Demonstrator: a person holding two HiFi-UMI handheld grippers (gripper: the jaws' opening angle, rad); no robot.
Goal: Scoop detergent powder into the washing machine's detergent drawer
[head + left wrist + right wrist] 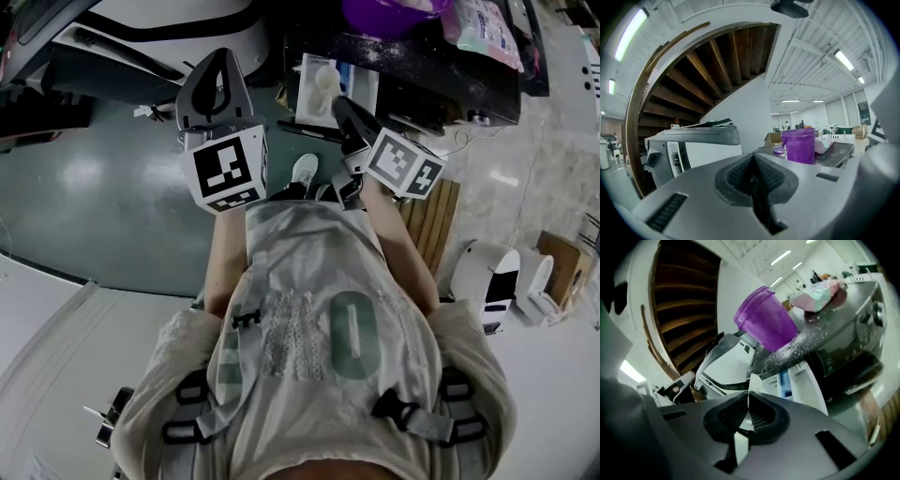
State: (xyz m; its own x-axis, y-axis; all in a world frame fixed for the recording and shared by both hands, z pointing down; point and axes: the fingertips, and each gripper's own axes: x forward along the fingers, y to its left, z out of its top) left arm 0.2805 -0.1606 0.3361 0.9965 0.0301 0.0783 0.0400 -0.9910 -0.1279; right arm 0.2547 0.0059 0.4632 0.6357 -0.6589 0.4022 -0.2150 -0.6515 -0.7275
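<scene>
The washing machine's white detergent drawer (323,89) (797,380) stands pulled open below the dark machine top (843,319). A purple tub (764,319) (389,14) (799,145) sits on that top, with spilled white powder (801,341) around it. My right gripper (749,399) (342,108) is shut on the thin handle of a white scoop (753,383), whose end points at the drawer. My left gripper (752,161) (217,61) is shut with nothing in it and hangs left of the drawer. Whether the scoop holds powder is hidden.
A pastel detergent bag (818,294) (483,28) lies on the machine top beside the tub. Another white machine (693,150) (159,37) stands to the left. On the floor at right are wooden slats (431,220) and a white appliance (483,272).
</scene>
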